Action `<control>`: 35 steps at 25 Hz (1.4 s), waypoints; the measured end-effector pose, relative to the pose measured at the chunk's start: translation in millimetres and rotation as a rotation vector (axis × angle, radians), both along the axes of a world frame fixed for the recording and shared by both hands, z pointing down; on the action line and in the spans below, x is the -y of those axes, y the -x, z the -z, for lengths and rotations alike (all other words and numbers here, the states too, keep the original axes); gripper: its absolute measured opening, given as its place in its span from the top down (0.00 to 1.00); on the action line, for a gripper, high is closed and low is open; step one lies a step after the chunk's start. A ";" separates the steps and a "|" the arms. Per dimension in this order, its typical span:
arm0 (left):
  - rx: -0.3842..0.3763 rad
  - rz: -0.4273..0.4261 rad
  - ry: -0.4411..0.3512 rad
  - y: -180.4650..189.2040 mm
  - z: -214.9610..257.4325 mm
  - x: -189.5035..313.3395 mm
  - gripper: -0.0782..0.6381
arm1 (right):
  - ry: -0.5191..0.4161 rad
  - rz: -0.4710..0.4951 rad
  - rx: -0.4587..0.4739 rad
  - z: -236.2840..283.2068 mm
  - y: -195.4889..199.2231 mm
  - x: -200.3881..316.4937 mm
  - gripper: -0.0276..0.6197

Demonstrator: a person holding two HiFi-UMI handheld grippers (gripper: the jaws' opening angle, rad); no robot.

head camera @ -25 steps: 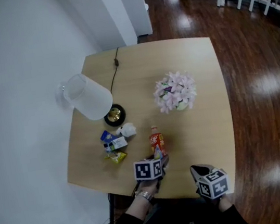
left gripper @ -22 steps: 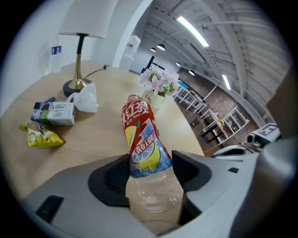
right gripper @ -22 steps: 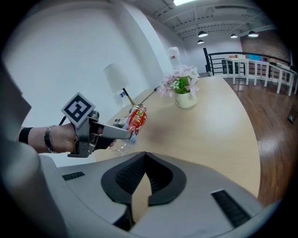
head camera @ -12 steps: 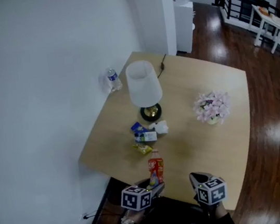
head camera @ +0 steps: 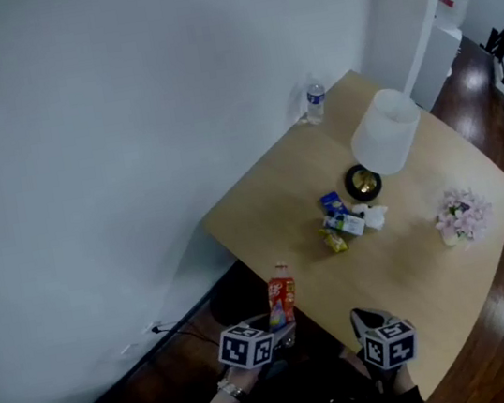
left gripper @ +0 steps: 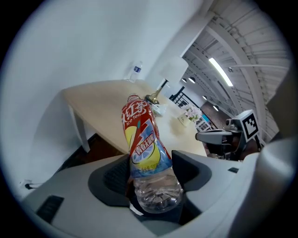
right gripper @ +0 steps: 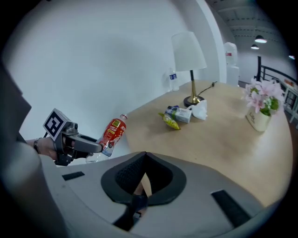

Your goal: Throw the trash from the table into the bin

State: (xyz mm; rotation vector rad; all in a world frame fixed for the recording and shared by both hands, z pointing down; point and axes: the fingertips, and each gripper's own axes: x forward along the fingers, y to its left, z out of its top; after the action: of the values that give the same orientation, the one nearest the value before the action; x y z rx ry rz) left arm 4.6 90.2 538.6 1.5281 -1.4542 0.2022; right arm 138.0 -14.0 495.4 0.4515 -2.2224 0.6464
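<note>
- Left tool (left gripper: 150, 174) is clamped on the ice-tea bottle (left gripper: 142, 139), neck up, well apart from the lamp (head camera: 383, 132).
- Right tool (right gripper: 144, 160) has its jaws pressed together, nothing between them.
- Wrapper pile (head camera: 341, 224) lies on the worktop (head camera: 272, 207) just beside the lamp's base, with the flowers (head camera: 461, 215) further right.

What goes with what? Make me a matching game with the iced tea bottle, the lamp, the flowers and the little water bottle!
Things:
1. iced tea bottle
2. table lamp
3. flowers
4. water bottle

Where or how:
A. pink
B. standing at the far corner of the table
C. clamped in the left gripper
D. white shade, right beside the wrappers

Pairs: 1-C, 2-D, 3-A, 4-B
</note>
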 end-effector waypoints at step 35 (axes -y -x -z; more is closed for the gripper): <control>0.009 0.213 0.549 211.2 -460.2 -137.9 0.47 | 0.165 0.272 -0.172 -131.2 165.4 -131.1 0.95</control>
State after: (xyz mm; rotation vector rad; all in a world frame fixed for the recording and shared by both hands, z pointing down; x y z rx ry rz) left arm -206.5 228.1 998.8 0.9255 -1.4083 0.4396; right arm -27.4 117.1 626.6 0.1124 -2.0013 0.6145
